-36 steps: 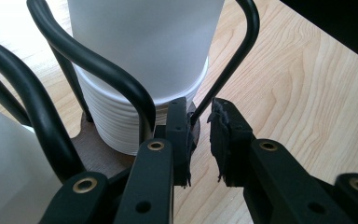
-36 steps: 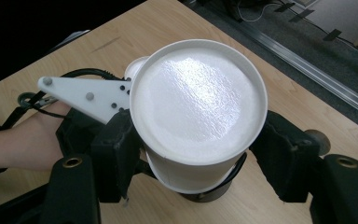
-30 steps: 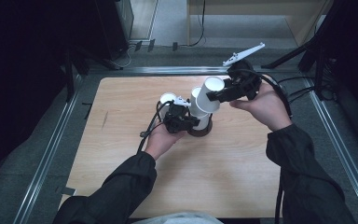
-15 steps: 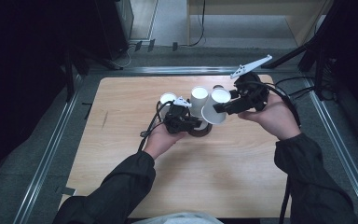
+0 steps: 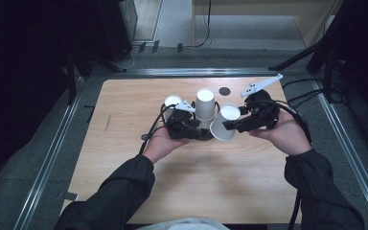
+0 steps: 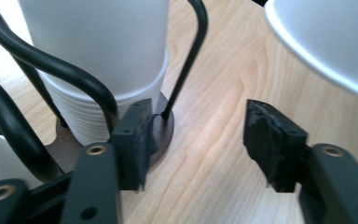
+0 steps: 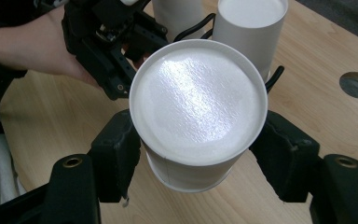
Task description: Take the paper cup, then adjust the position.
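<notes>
A white paper cup [image 7: 199, 123] is clenched between the pads of the right claw [image 7: 200, 163], held tilted above the bench [image 5: 124, 158], just right of the cup stack [image 5: 204, 106]; that stack stands upside down in a black wire holder [image 6: 42, 79] on a dark round base [image 6: 161, 133]; the left claw [image 6: 200, 140] sits at the base with nothing between its pads, its jaws having just been opening; another white cup [image 5: 173, 101] stands left of the stack.
</notes>
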A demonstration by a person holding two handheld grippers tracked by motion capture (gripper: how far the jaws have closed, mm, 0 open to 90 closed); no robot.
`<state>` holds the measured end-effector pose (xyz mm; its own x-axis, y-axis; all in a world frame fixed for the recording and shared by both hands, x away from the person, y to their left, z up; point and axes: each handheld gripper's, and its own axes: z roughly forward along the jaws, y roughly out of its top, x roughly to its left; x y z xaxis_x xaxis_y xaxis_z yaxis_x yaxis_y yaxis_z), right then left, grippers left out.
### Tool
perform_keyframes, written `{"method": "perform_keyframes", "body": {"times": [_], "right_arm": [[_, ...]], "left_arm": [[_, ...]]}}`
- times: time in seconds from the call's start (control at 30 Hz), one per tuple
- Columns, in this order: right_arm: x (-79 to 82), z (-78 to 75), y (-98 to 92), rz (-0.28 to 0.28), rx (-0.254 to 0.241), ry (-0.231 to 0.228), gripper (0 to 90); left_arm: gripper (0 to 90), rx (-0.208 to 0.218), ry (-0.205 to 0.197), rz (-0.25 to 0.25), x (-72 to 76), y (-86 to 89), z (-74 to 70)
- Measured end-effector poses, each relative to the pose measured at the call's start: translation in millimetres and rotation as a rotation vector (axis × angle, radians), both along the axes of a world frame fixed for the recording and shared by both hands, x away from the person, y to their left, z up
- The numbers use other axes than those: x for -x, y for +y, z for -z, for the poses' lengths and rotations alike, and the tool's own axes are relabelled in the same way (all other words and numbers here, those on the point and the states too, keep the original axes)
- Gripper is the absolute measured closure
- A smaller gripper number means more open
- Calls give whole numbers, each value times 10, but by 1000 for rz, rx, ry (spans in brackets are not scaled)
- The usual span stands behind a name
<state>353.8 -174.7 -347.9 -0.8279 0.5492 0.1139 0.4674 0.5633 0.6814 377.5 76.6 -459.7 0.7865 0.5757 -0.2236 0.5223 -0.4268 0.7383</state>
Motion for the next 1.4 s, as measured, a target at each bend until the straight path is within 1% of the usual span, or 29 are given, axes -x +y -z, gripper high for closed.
{"method": "perform_keyframes", "body": {"times": [0.1, 0.13, 0.17, 0.2, 0.23, 0.27, 0.3, 0.47, 0.53, 0.63, 0.73, 0.77, 0.8, 0.83, 0.87, 0.93, 1.0, 1.13, 1.2, 1.23, 1.3, 1.33, 1.4], "right_arm": [[36, 78, -11, -15, 0, 2, 343], [45, 107, -14, -19, -3, 3, 343], [59, 138, -16, -19, -5, 13, 343], [63, 160, -16, -24, -7, 11, 343], [79, 190, -12, -26, -7, 19, 343], [85, 209, -10, -30, -7, 18, 343], [96, 233, -5, -35, -11, 20, 343], [151, 345, 24, -50, -19, 25, 343], [170, 386, 38, -60, -22, 28, 343], [203, 462, 69, -72, -26, 31, 343], [237, 554, 109, -88, -24, 35, 343], [246, 573, 116, -92, -23, 35, 343], [259, 598, 126, -96, -26, 39, 343], [268, 620, 134, -102, -24, 38, 343], [279, 647, 143, -108, -24, 37, 343], [290, 685, 155, -115, -30, 43, 343], [292, 722, 171, -123, -29, 47, 343], [291, 793, 223, -139, -30, 50, 342], [294, 823, 244, -149, -30, 51, 342], [298, 843, 255, -155, -31, 49, 342], [307, 894, 272, -165, -35, 53, 342], [309, 914, 275, -168, -40, 54, 342], [307, 959, 292, -176, -34, 67, 342]], "left_arm": [[392, -14, 10, 42, 20, 44, -14], [379, -8, 13, 53, 35, 57, -19], [372, -12, 8, 61, 44, 67, -24], [367, -25, 5, 79, 59, 85, -36], [362, -23, 3, 78, 74, 87, -39], [360, -31, -3, 93, 84, 103, -46], [353, -29, -1, 101, 98, 114, -52], [335, 11, -4, 139, 193, 198, -57], [332, 3, -7, 141, 230, 227, -46], [326, -3, 9, 150, 266, 267, -25], [320, 1, 22, 159, 306, 312, -7], [316, 7, 31, 172, 316, 335, 1], [314, 23, 47, 194, 326, 358, 14], [301, 28, 49, 207, 351, 381, 28], [268, 25, 48, 213, 364, 394, 36], [244, 23, 50, 225, 395, 438, 66], [205, 18, 50, 225, 408, 473, 78], [181, 42, 51, 232, 431, 550, 84], [156, 51, 54, 254, 439, 580, 77], [129, 64, 61, 269, 439, 597, 73], [119, 71, 49, 267, 447, 612, 66], [119, 78, 48, 269, 453, 619, 68], [120, 78, 47, 265, 471, 628, 94]]}}
